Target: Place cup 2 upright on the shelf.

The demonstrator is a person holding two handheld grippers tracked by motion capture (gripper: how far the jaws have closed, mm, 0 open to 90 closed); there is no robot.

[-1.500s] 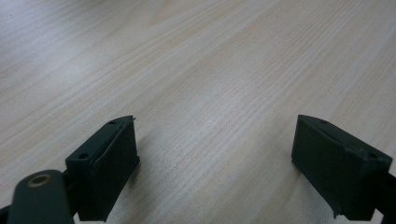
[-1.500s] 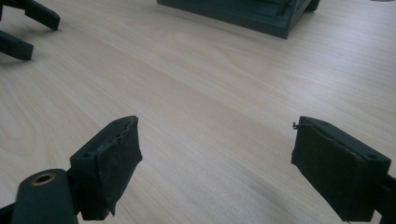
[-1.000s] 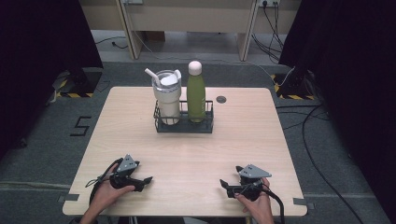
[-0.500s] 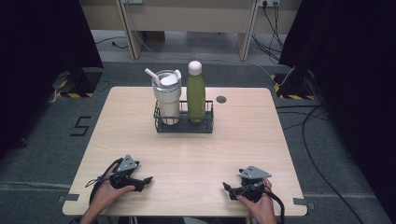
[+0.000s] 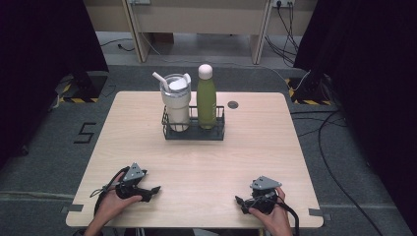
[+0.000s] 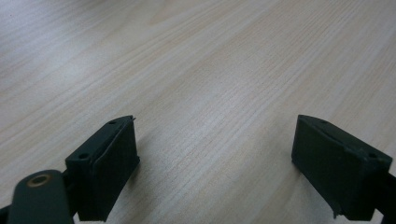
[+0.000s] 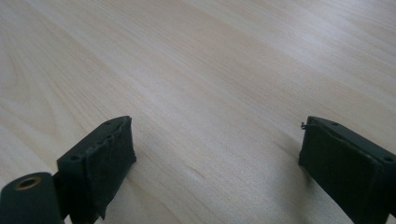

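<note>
Both claws rest on counter [image 5: 147, 128] near its near edge, well apart, one in each hand. Left claw [image 5: 153, 189]: jaws wide, nothing between, bare wood under them. Right claw [image 5: 239, 201]: jaws have just been opening, now spread, nothing between them, only wood grain. Far side, centre: black wire rack [image 5: 194, 132] holds white tumbler [image 5: 176, 105] with straw on left, green bottle [image 5: 206, 101] with white cap on right, both upright, side by side. Small dark disc [image 5: 233, 104] right of rack.
</note>
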